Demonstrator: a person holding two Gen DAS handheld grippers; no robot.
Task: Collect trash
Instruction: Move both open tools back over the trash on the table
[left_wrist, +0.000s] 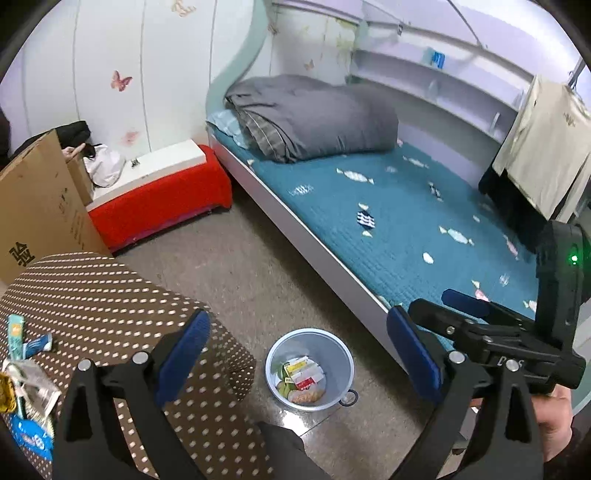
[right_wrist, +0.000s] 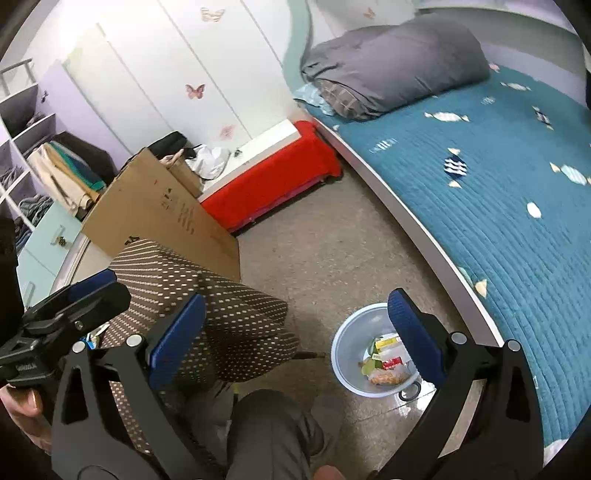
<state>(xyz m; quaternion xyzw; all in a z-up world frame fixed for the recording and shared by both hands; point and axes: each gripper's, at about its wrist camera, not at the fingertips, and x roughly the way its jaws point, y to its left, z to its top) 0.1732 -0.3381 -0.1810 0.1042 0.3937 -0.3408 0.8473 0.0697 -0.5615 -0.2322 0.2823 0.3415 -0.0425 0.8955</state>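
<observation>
Both tools stand spread wide with nothing between their blue pads: the left tool (left_wrist: 295, 354) and the right tool (right_wrist: 297, 330) hang above the floor near the bin (left_wrist: 345, 360). That pale bin sits on the floor just beside the bed (left_wrist: 369, 206) and holds the trash (left_wrist: 303, 380), wrappers whose print is too small to read. More wrappers (left_wrist: 27, 369) lie on the dotted tabletop (left_wrist: 110, 295), partly cut off at the left edge. Dark characters mark the cardboard box (left_wrist: 37, 206), but they are cropped and unreadable. A trouser leg (right_wrist: 273, 435) hides the floor below.
</observation>
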